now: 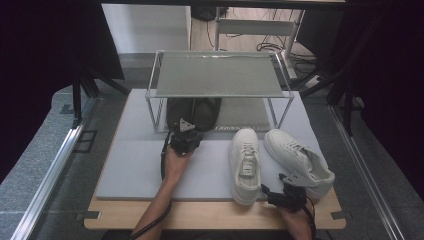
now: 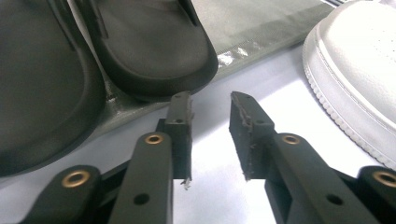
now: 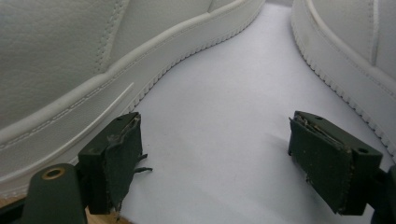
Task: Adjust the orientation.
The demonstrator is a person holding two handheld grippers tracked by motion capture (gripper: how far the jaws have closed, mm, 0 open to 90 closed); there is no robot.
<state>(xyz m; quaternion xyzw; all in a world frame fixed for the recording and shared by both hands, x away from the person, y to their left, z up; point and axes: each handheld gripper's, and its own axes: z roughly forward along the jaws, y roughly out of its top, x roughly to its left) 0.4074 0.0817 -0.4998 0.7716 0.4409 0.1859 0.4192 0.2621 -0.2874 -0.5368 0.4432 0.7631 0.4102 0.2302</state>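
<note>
White sneakers [image 1: 245, 162] are lying lengthwise beside the rack [image 1: 220, 75].
Right tool [image 1: 280, 192] is gaping empty between their heels; left tool [image 1: 181, 134], slightly parted, is facing dark sandals [image 1: 194, 112] under that rack.

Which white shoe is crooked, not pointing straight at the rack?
The right white shoe. It lies slanted, toe toward the left white shoe, heel out toward the mat's right edge. The left one points straight at the rack.
</note>
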